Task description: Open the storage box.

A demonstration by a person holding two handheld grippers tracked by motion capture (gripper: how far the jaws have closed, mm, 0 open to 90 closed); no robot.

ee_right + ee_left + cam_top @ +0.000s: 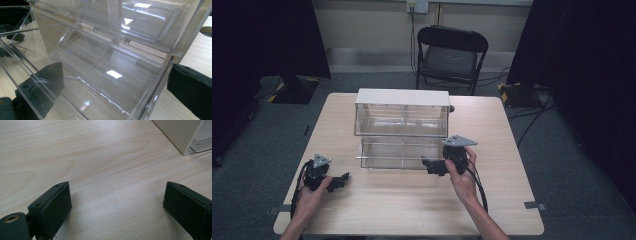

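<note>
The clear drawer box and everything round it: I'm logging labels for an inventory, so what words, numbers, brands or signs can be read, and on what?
None can be read.
Clear drawer box: no label or print.
Wall outlet plate: any marking is too small to read.
Left gripper and right gripper: no lettering on the jaws.

Desk (412, 200): pale wood-grain top with rounded corners, standing on grey carpet.
On it: a clear plastic drawer unit (402, 120) with a white top, toward the far middle; its lower drawer (394, 154) stands pulled out.
</note>
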